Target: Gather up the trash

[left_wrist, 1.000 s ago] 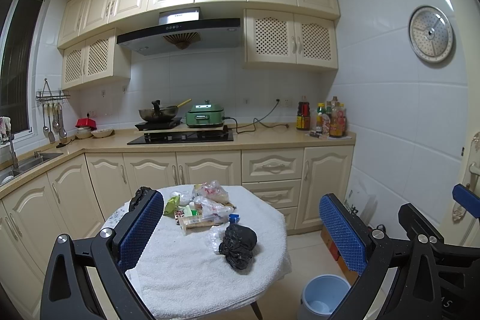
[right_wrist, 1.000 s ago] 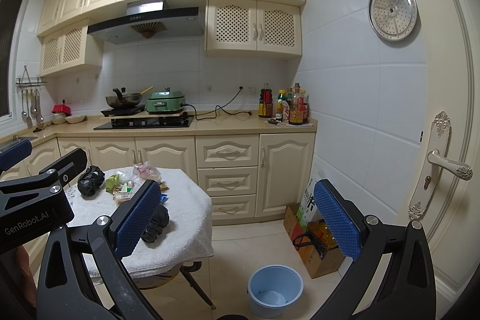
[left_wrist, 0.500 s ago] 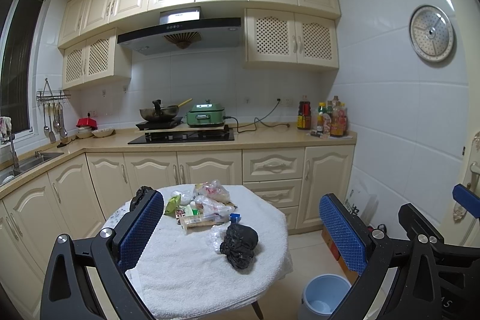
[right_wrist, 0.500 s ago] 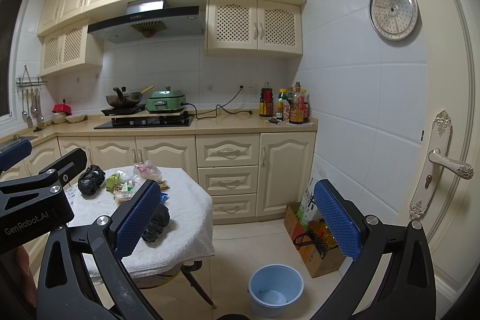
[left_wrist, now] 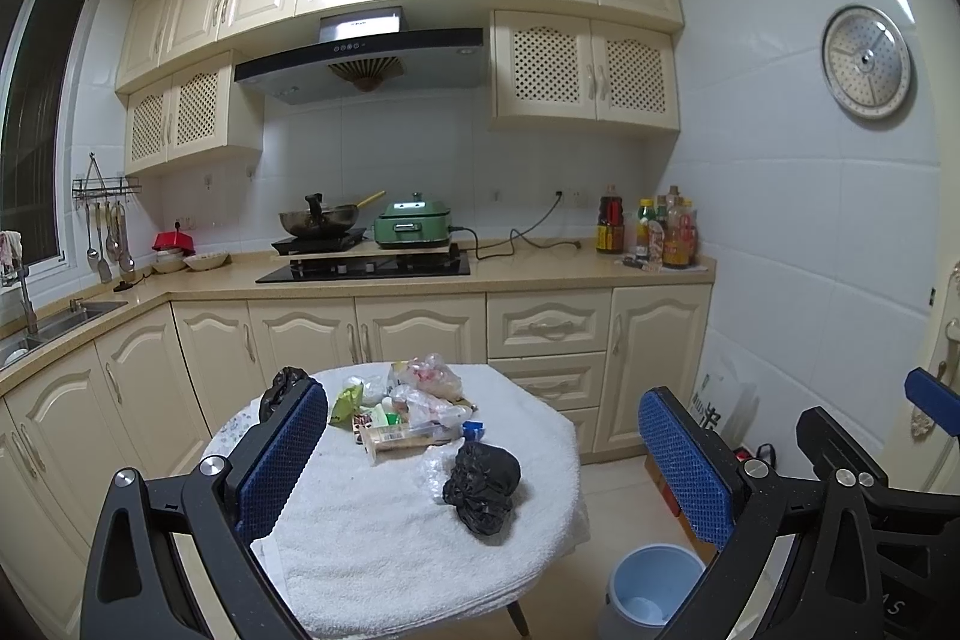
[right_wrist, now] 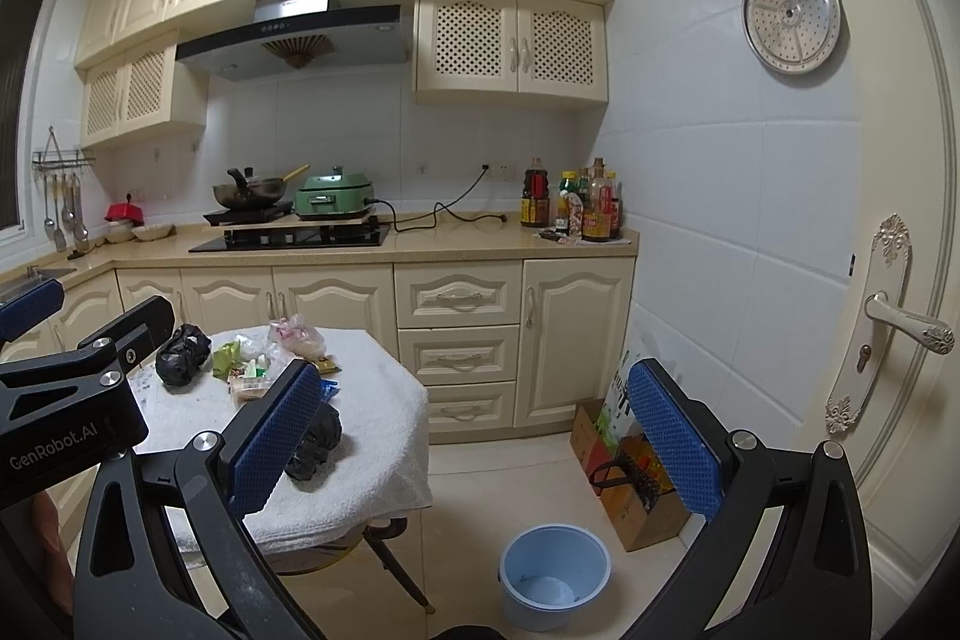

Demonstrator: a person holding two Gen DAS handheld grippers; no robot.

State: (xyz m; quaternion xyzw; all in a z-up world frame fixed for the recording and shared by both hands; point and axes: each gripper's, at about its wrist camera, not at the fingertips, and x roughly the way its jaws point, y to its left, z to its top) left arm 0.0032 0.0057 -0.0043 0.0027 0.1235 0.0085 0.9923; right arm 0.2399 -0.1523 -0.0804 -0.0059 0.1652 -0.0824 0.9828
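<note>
1. Trash (left_wrist: 414,412) lies heaped on the far part of the round table (left_wrist: 372,538), which is covered by a white towel.
2. A light blue bin (right_wrist: 553,574) stands on the floor beside the table, right of it.
3. The left gripper (left_wrist: 480,466) hangs above the table, jaws spread wide, holding nothing.
4. The right gripper (right_wrist: 474,436) is likewise spread and empty, above the floor.
5. A crumpled black bag (left_wrist: 483,484) sits near the table's right edge, apart from the heap.

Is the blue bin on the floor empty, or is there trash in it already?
Nearly empty. The right wrist view looks into the blue bin: bare pale bottom, only faint specks, no wrappers or bags inside.
</note>
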